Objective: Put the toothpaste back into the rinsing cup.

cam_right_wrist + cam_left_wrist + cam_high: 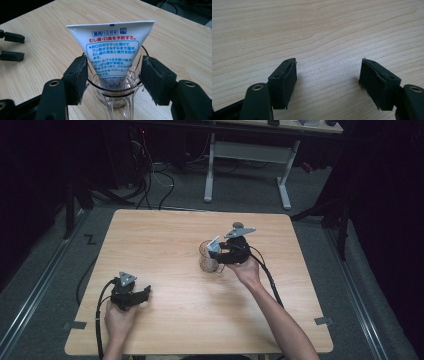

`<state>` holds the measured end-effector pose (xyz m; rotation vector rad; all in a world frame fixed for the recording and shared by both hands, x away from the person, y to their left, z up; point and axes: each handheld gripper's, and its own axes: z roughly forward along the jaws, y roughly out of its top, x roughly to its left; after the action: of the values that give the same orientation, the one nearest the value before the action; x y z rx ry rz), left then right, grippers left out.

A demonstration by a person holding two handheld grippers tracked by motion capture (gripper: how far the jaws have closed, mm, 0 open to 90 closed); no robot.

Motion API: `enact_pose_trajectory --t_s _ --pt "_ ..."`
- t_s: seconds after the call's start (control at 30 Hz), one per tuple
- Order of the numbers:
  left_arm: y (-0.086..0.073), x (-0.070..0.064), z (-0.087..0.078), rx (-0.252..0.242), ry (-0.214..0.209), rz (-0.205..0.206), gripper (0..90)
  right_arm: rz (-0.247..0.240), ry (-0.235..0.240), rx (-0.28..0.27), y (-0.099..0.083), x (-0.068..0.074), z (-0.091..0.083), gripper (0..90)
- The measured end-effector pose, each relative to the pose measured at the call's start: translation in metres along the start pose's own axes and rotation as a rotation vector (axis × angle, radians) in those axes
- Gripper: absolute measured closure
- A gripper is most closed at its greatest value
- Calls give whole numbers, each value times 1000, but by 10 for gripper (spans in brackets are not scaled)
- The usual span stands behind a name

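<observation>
A white toothpaste tube (pixel 111 50) with blue and red print stands cap down in a clear glass mug (pixel 117 100), its flat crimped end on top. My right gripper (pixel 113 72) is open, one jaw on each side of the tube at the mug's rim, with gaps between pads and tube. From above, the mug (pixel 207 262) sits mid-table with the tube (pixel 214 244) poking out and the right gripper (pixel 220 252) beside it. My left gripper (pixel 142 295) rests open near the front left, with bare wood between its jaws (pixel 328 75).
The wooden table (pixel 175 230) has bare room all around the mug. The left gripper's jaws (pixel 12 47) show far off in the right gripper view. Behind the table stand a white desk frame (pixel 250 155) and floor cables (pixel 150 175).
</observation>
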<state>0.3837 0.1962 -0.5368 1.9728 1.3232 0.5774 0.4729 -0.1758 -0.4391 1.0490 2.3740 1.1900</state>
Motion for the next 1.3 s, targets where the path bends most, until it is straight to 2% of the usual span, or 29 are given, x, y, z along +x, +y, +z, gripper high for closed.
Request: enact_pose_trajectory --t_s 0.5,1.3 --pt "0 0 0 0 0 0 302 2 -21 -44 -4 -2 -15 399" --pt "0 0 0 0 0 0 302 44 -28 -87 -15 -11 -40 417"
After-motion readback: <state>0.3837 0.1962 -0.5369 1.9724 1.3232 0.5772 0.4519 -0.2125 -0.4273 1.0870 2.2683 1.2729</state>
